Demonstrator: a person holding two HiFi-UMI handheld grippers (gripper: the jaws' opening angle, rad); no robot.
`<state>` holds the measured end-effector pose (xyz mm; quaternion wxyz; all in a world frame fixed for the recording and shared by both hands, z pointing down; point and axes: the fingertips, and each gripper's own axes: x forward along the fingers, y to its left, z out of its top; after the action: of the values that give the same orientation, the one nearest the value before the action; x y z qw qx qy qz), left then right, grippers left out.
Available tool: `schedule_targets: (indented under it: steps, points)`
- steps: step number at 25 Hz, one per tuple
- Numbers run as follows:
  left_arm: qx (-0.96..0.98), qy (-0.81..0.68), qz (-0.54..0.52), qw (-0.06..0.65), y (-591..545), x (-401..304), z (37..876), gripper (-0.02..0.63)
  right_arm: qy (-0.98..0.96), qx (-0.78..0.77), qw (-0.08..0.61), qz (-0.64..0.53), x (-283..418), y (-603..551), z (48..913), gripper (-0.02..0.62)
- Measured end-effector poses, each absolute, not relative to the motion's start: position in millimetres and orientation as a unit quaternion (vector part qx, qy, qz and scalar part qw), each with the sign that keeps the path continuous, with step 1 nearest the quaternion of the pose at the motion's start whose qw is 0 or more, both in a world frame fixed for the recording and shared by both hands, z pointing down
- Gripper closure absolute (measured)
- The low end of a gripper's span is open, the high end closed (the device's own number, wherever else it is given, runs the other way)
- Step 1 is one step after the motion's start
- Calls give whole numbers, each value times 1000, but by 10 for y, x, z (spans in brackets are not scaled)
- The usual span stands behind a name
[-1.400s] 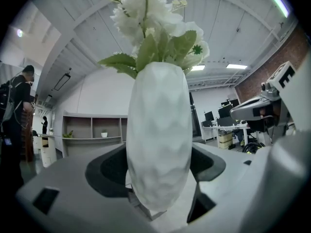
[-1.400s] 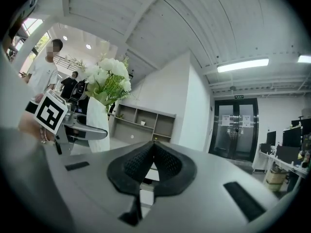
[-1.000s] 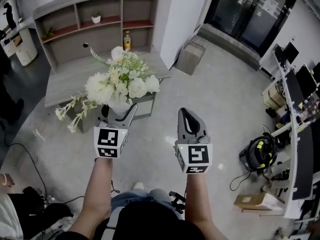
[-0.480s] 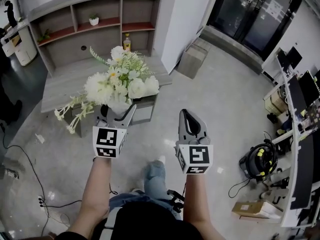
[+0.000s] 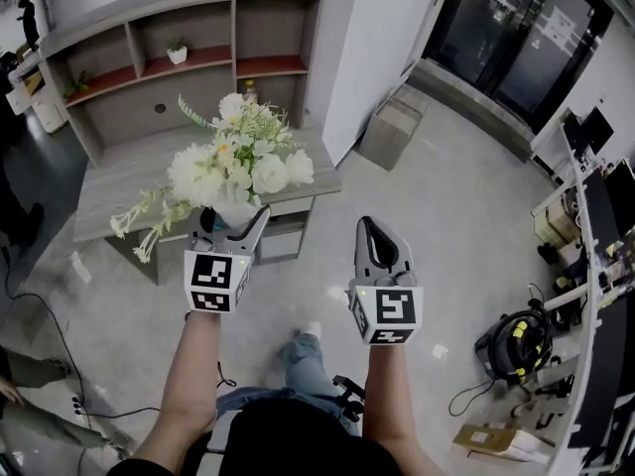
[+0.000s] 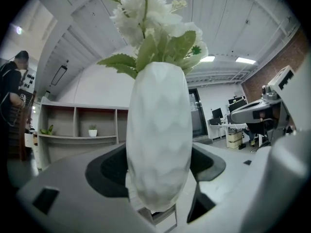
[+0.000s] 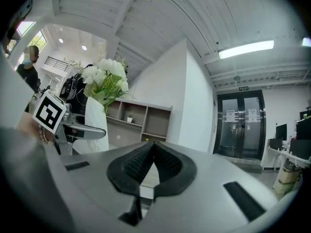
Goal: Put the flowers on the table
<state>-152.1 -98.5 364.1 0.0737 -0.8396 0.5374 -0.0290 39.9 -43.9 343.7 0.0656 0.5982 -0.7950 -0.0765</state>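
My left gripper (image 5: 236, 228) is shut on a white faceted vase (image 6: 158, 144) that holds a bunch of white flowers (image 5: 233, 172) with green leaves. In the left gripper view the vase stands upright between the two dark pads (image 6: 108, 171), and the blooms (image 6: 150, 18) rise out of its top. My right gripper (image 5: 377, 246) is shut with nothing in it, its pads (image 7: 138, 164) meeting at the tips. It is held level, beside the left one. The grey table (image 5: 109, 181) lies ahead, partly hidden under the bouquet.
A grey shelf unit (image 5: 179, 62) with a small potted plant (image 5: 177, 52) stands behind the table. A yellow bottle (image 5: 250, 91) sits at the table's back. A cardboard box (image 5: 394, 132) leans on the white column. Desks and monitors (image 5: 595, 216) line the right side. A cable runs over the floor at the left.
Both grippers have come forward toward the table, which now lies closer under the flowers. The person's leg shows lower in the view. Neither gripper's jaws have changed.
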Motion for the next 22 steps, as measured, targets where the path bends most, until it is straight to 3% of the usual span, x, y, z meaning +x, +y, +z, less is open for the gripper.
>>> schedule_targets:
  steps: [22]
  points:
    - [-806,589,-35,54,-3094,-571,3687,238,-834,543,78,-58,1421,-2782,3533,580]
